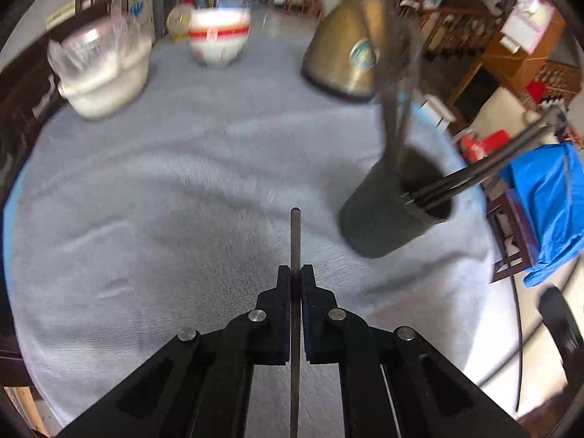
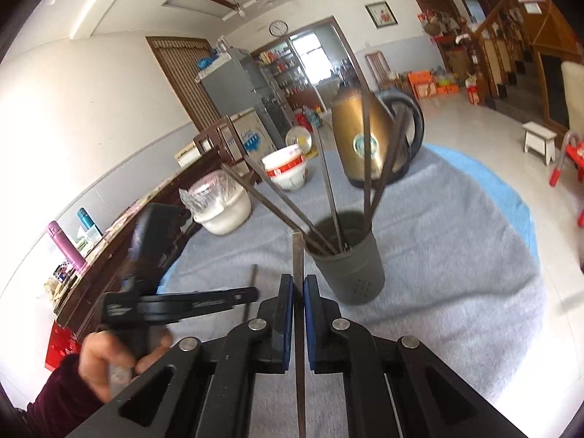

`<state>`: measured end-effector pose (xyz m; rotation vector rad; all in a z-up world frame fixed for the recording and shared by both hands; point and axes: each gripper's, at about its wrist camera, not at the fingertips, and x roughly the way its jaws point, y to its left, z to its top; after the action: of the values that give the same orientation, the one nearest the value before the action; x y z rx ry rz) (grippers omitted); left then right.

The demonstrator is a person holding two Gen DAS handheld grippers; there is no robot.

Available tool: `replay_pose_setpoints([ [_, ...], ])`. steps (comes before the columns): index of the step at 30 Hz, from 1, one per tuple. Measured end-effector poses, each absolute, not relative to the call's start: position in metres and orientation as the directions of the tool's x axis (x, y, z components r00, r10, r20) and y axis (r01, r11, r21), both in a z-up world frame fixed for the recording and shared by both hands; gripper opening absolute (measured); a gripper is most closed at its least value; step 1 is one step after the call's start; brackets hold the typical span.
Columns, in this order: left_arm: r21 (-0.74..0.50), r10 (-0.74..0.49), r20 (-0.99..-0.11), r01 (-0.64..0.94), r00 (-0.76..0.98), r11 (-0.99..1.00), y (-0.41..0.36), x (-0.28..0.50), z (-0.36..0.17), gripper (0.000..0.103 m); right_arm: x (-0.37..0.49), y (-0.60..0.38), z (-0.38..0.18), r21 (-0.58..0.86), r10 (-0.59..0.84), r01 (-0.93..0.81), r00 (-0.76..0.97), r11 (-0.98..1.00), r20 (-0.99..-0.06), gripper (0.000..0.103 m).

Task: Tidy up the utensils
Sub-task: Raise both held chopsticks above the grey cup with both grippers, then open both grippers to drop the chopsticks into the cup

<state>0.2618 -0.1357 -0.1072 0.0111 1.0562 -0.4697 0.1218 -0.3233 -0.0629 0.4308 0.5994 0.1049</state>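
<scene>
Grey-clothed table (image 2: 456, 255) carries the chopstick holder (image 2: 346, 262) just beyond the right gripper (image 2: 298, 284), nearer than the left gripper (image 1: 295, 273); each pinches one chopstick (image 2: 298, 255), its length pointing away toward the far side.

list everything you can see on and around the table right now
holder cup: one, dark grey, right of table centre
chopsticks in cup: several, dark, leaning outward
held chopsticks: two, dark, one per gripper
kettle: one, gold with black handle, far side
bowl: one, white with red band, far side
covered container: one, white, plastic-wrapped, far left
tablecloth: one, grey
left gripper: black, shut on chopstick
right gripper: black, shut on chopstick
hand: one, holding left gripper
</scene>
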Motion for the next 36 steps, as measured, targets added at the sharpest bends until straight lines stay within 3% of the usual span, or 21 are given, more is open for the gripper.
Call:
replay_pose_setpoints([
  [13, -0.224, -0.466, -0.653, 0.435, 0.597, 0.872, -0.104, 0.211, 0.006, 0.006, 0.109, -0.317, -0.005, 0.375, 0.140, 0.015, 0.913, 0.927, -0.382, 0.006],
  [24, -0.228, -0.496, -0.451, 0.441, 0.742, 0.868, -0.125, 0.223, 0.077, 0.006, 0.133, -0.336, 0.048, 0.299, -0.010, 0.093, 0.964, 0.950, -0.267, 0.006],
  [30, -0.234, -0.479, -0.371, 0.420, 0.795, 0.877, -0.152, 0.245, 0.088, 0.006, 0.151, -0.344, 0.059, 0.261, -0.096, 0.152, 0.972, 0.953, -0.216, 0.006],
  [36, -0.248, -0.463, -0.341, 0.397, 0.818, 0.884, -0.180, 0.265, 0.074, 0.006, 0.171, -0.348, 0.038, 0.250, -0.099, 0.169, 0.958, 0.954, -0.269, 0.006],
])
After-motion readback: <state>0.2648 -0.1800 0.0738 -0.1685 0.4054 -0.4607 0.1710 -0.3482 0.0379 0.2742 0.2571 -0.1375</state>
